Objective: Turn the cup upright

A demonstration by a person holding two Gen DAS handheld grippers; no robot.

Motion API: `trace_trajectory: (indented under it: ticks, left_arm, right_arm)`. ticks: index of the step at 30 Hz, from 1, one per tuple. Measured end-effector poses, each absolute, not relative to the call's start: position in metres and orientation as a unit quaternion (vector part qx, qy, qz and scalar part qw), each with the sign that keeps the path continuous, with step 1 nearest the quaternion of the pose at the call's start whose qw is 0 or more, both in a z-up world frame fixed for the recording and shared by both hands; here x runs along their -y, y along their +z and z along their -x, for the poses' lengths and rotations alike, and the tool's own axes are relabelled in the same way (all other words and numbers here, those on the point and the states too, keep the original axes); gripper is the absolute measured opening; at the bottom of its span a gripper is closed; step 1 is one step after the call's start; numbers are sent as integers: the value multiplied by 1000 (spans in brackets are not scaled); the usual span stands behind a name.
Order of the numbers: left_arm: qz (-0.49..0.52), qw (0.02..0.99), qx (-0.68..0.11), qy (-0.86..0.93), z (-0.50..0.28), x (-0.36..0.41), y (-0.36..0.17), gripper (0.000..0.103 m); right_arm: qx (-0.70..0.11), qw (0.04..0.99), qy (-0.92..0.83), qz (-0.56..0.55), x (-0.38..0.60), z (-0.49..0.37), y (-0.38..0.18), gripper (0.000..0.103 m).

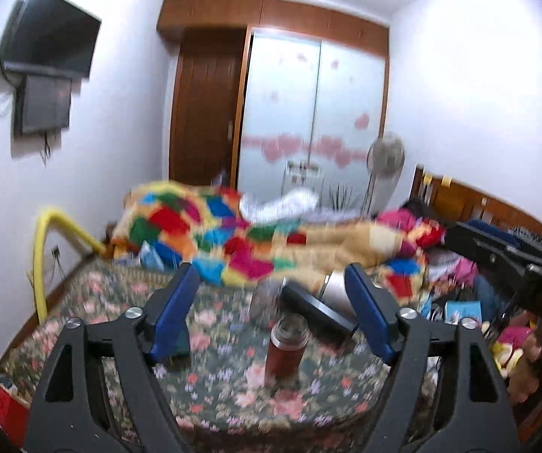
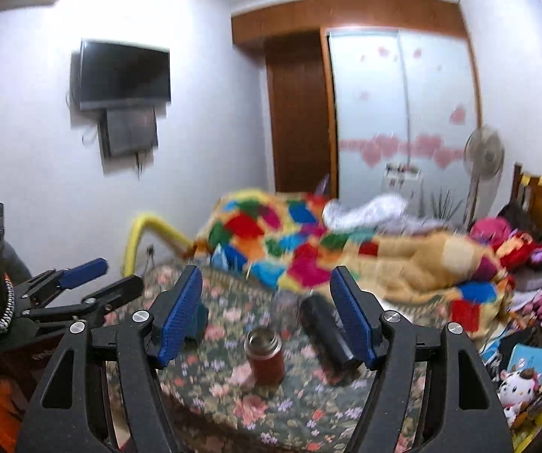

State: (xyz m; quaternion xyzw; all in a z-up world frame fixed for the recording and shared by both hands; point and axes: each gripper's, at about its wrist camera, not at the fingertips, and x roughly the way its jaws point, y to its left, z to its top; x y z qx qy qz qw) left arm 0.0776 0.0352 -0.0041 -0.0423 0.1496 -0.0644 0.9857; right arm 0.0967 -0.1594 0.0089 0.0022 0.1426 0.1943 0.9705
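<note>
We held the left gripper (image 1: 271,313) above the near end of the bed (image 1: 93,298), its blue fingers (image 1: 174,311) spread wide with nothing between them. The right gripper (image 2: 267,309) was likewise spread and empty, its blue pads (image 2: 178,317) well apart. The red cup (image 1: 285,347) stood upright on the floral bedspread, mouth upward, framed between our fingers in both views but touched by neither. Behind it and to its right a black flask (image 1: 318,311) lay on its side, near the cup but apart from it; blur kept us from reading its ends clearly. A silver cylinder (image 1: 335,290) lay just beyond the flask. The patchwork blanket (image 1: 233,234) was heaped across the far half of the bed, leaving the floral stretch around the cup open. Past the bed's right edge lay clutter, with a plush toy (image 2: 518,381) and clothes. In the right wrist view the left gripper (image 2: 93,283) sat to the left of the bed, near a yellow rail (image 2: 150,226) along that edge.
</note>
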Motion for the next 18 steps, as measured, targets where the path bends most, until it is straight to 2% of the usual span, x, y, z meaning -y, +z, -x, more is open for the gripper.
trace_trajectory:
  ticks: [3,7,9,12,18]
  left_arm:
    - [40,991,-109,-60,-51,-30,12,85]
    - [43,995,-72,-46,-23,-25,23,94]
    - [43,996,-65,-36,-16,-25,24,96]
    - [41,997,-59,-20,-8,-22,23,103]
    - [32,997,-67,-13,0,-16,17,103]
  right_arm:
    - [-107,976,187,-11,164,-73,18,74]
    - [-85,980,178,-13,166,-59,21,81]
    - [-79,982,170,-11,166,-57,19,88]
    - [-76,984,158,-13,171,-51,16,101]
    - [-82,986,146,-8,172,-42,11,103]
